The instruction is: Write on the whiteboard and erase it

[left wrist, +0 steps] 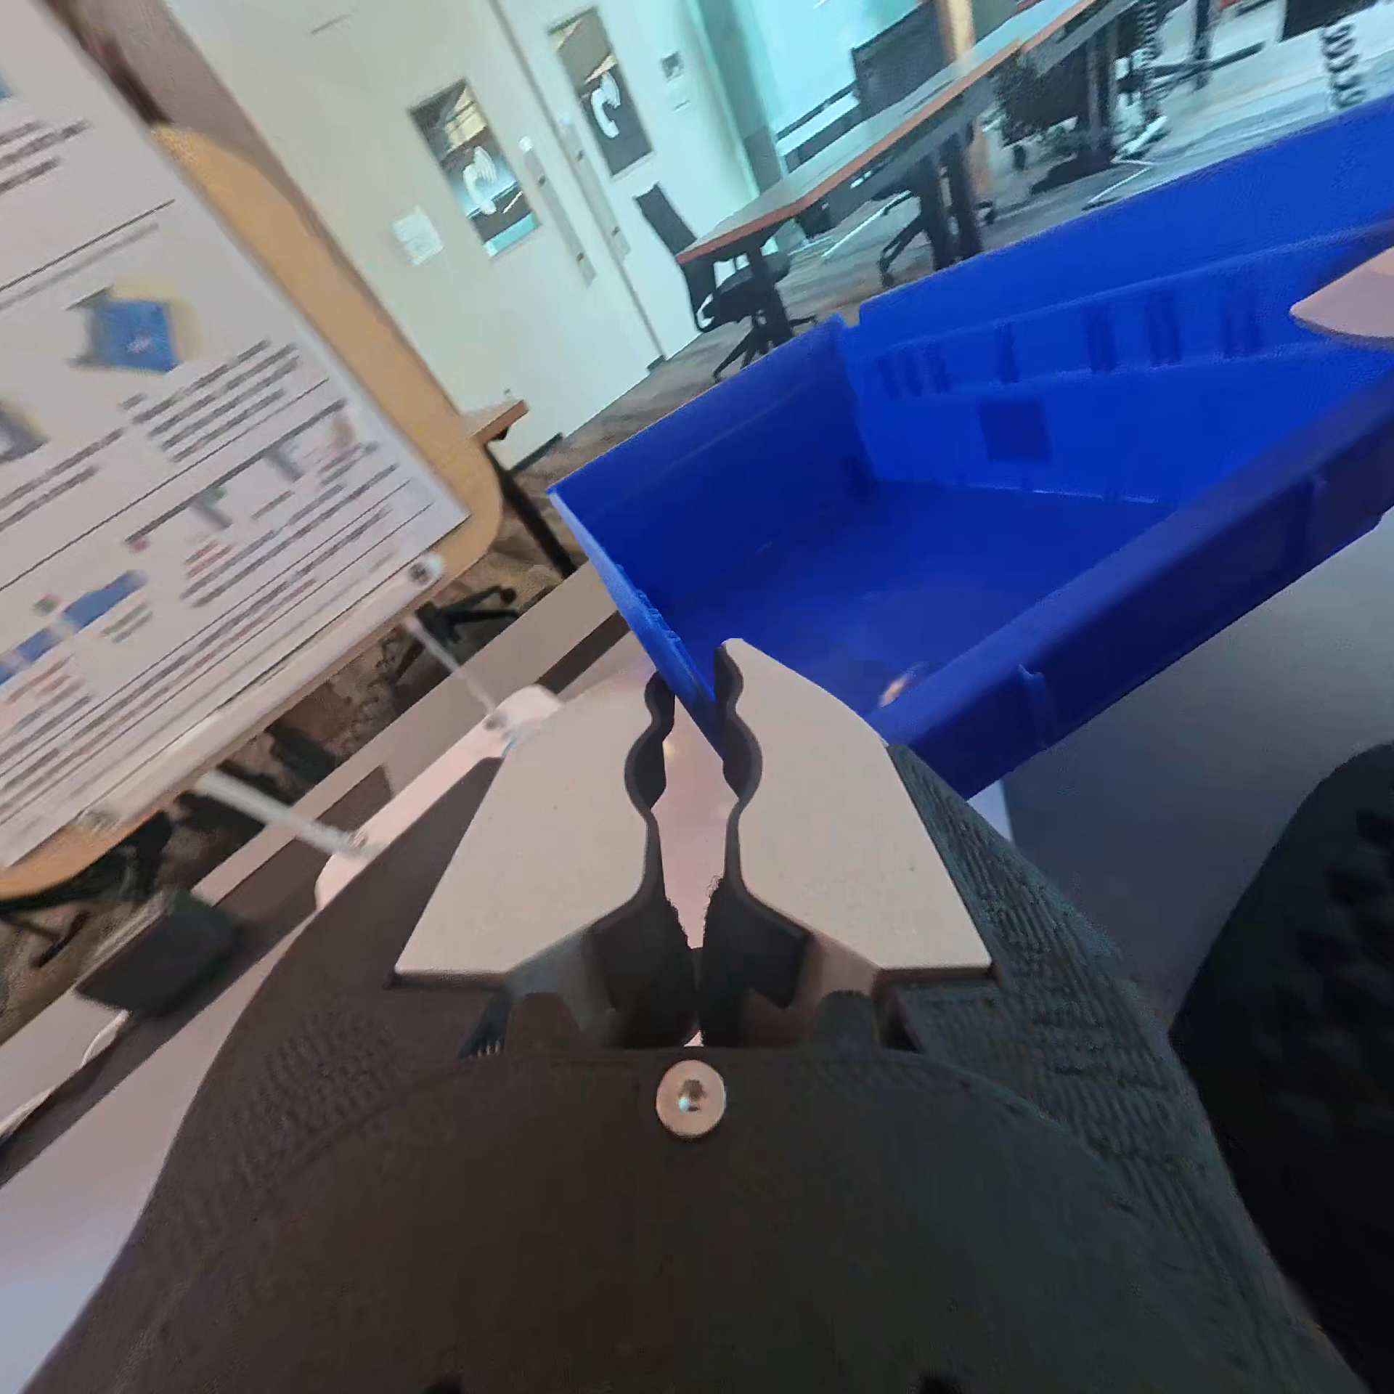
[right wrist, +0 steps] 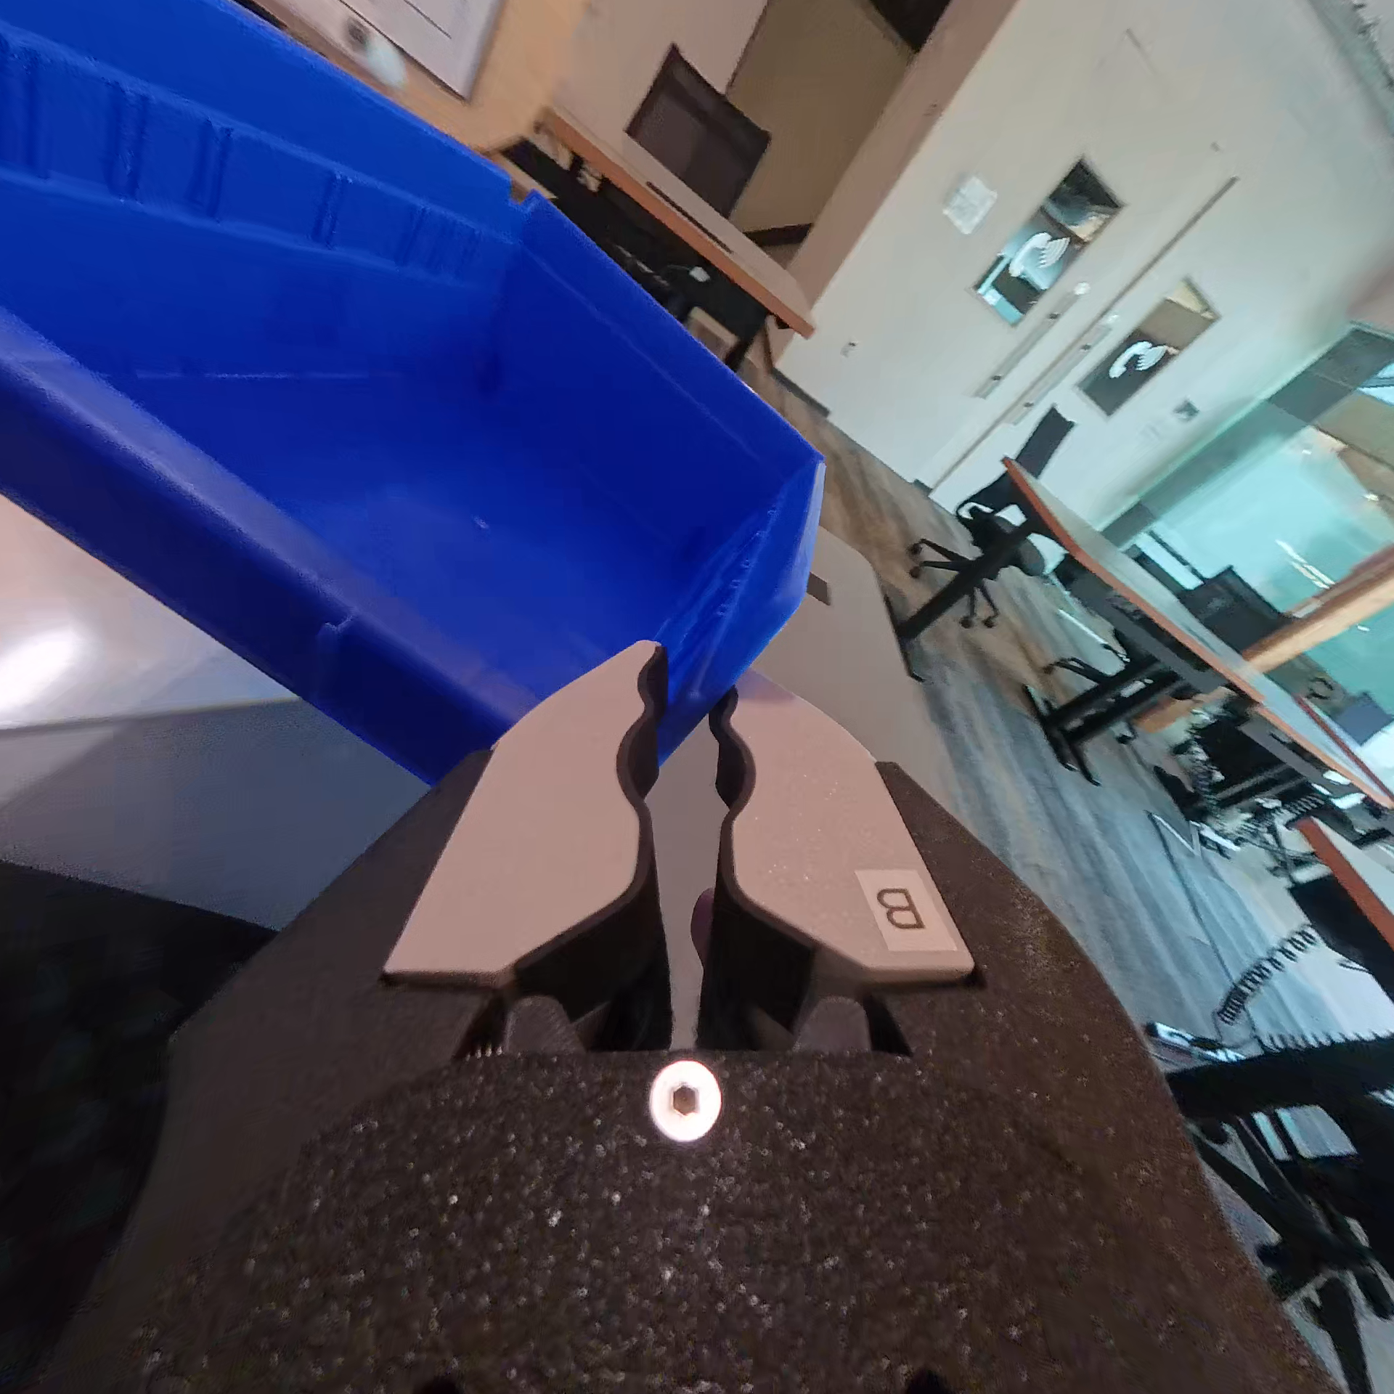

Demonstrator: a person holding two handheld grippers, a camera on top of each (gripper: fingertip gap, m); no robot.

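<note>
A blue plastic bin (left wrist: 981,573) spans both views and looks empty inside. My left gripper (left wrist: 694,679) is shut on the bin's left end wall, with one finger inside and one outside. My right gripper (right wrist: 688,679) is shut on the bin's right end wall (right wrist: 724,603) in the same way. A finger of the right gripper (left wrist: 1343,302) shows at the far end of the bin in the left wrist view. No whiteboard, marker or eraser is in view.
A grey table top (left wrist: 1207,679) lies under the bin. A printed poster in a clear stand (left wrist: 151,490) stands to the left. A black textured object (left wrist: 1297,981) sits near the bin's front. Office desks and chairs (right wrist: 1131,603) are beyond. About 20 cm separates my left fingertips from my right. Both grippers' tips are roughly 20 cm from the black textured object (left wrist: 1297,981).
</note>
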